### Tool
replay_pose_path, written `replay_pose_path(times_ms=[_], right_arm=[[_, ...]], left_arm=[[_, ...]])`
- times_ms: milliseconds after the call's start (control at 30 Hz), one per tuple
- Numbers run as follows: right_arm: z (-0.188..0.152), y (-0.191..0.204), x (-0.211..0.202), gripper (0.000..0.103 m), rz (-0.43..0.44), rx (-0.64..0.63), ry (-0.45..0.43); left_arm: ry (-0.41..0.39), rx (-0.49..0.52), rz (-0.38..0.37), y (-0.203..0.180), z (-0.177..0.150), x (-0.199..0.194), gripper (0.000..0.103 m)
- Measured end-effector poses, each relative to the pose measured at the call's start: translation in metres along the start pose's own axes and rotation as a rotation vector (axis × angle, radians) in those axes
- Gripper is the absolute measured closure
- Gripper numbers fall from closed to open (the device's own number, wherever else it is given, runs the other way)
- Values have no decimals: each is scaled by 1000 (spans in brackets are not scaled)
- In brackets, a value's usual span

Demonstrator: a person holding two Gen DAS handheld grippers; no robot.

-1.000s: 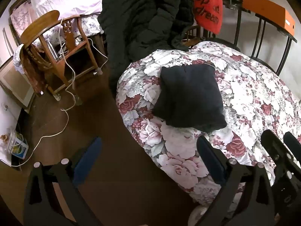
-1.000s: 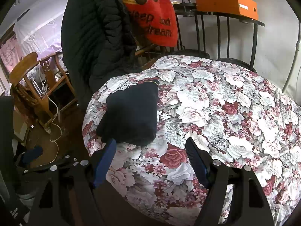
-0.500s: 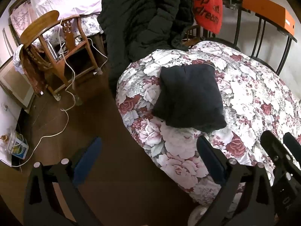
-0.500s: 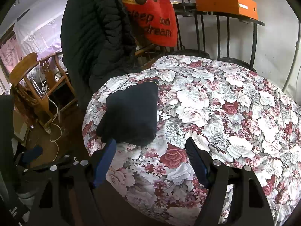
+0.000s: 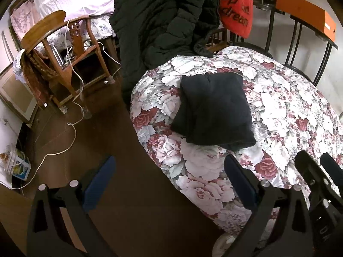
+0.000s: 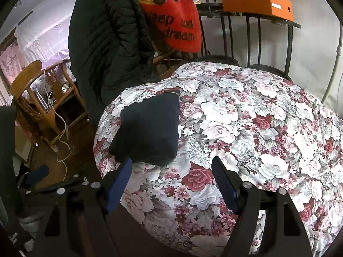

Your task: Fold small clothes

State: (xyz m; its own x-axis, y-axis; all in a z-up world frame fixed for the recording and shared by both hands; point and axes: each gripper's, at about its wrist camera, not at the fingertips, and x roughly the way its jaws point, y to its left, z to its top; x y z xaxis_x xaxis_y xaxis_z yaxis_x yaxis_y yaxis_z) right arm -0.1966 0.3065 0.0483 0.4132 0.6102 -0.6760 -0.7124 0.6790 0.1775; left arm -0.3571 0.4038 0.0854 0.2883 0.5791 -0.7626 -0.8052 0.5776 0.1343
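Folded dark garment [image 5: 213, 109] lies at twelve o'clock on floral quilt [image 5: 285, 111]; left gripper [image 5: 169, 177] and right gripper [image 6: 171, 177] gape empty. Folding looks finished; next, probably fetch another piece.

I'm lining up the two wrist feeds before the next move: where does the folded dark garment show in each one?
Left wrist: folded dark garment lies right of centre, on the floral cover, beyond the open left gripper.
Right wrist: folded dark garment lies left of centre, just beyond the open right gripper.
Shared landmark: the orange box, upper right in both.
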Motion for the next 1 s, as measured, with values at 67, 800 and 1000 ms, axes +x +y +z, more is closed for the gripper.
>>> replay_pose_path(times_ms=[67,800,1000], right_arm=[[0,0,0,26,1,0,1],[1,-1,-2,26,4,-2,2],[1,-1,-2,26,4,0,3]], left_arm=[[-13,5,2,-1,-1,-1,5],[-23,29,7,0,5,4,5],[-24,31,7,0,5,5,5]])
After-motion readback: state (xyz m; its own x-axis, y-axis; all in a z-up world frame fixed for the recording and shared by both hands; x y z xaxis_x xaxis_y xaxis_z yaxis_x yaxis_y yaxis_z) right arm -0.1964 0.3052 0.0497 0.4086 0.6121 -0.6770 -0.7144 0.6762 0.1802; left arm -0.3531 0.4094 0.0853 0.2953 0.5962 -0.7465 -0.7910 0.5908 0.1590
